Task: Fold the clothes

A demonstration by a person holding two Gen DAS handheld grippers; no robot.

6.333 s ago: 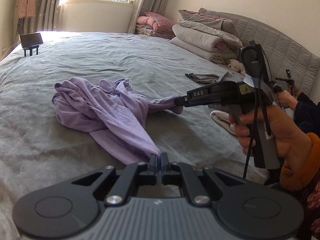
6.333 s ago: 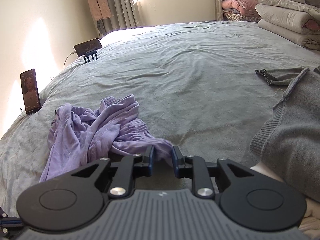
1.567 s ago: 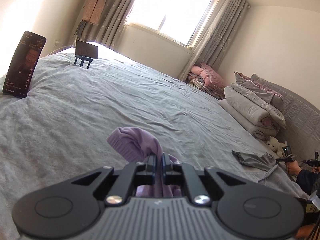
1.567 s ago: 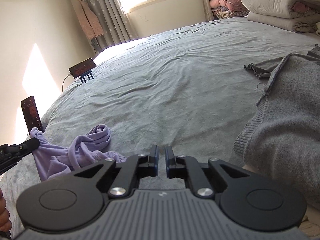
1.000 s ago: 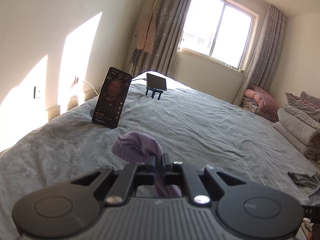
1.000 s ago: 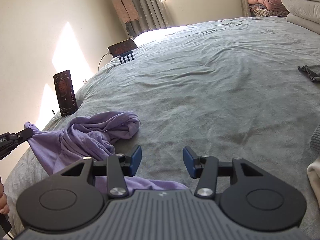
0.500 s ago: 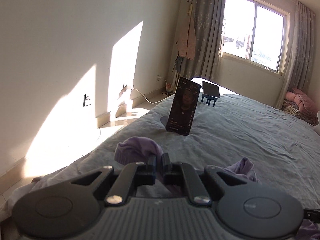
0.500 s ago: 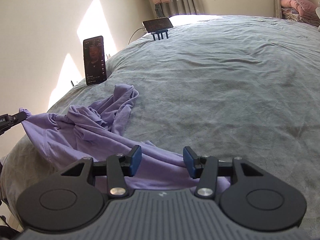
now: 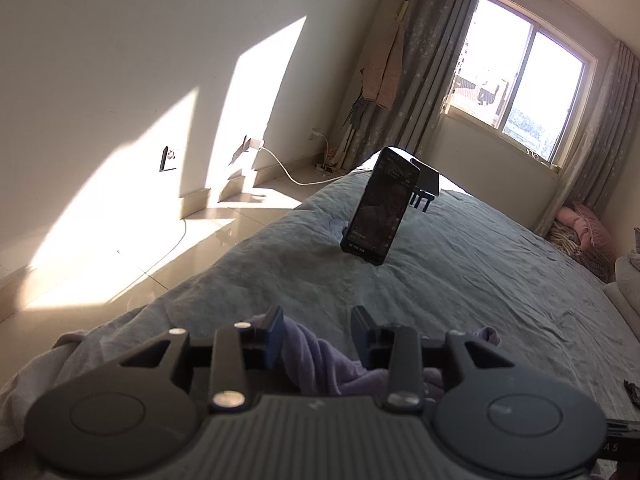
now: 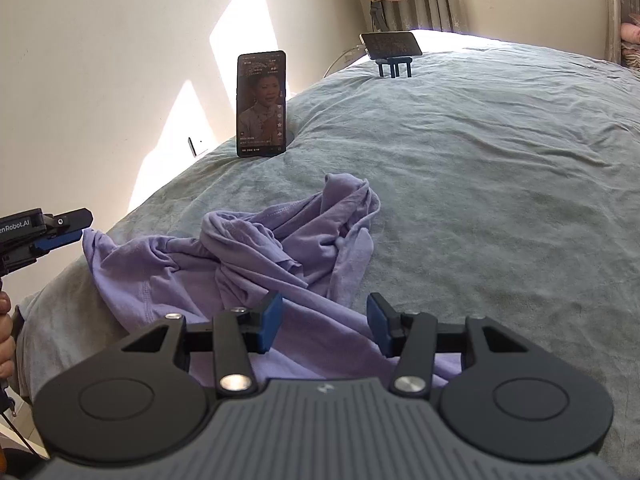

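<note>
Released since half a second ago: left gripper (image 9: 318, 334) now agape, right gripper (image 10: 322, 322) agape too; purple garment (image 10: 248, 256) rumpled, draping over bed (image 10: 500, 184) edge.

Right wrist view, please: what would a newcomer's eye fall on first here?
Probably the crumpled purple garment, heaped near the edge of the grey bed just beyond the open right gripper. Next, the upright phone with its lit screen behind the heap. The left gripper, also open, comes in from the left edge beside the garment's corner.

Black grippers – blue-padded fingers (image 10: 271, 322)
</note>
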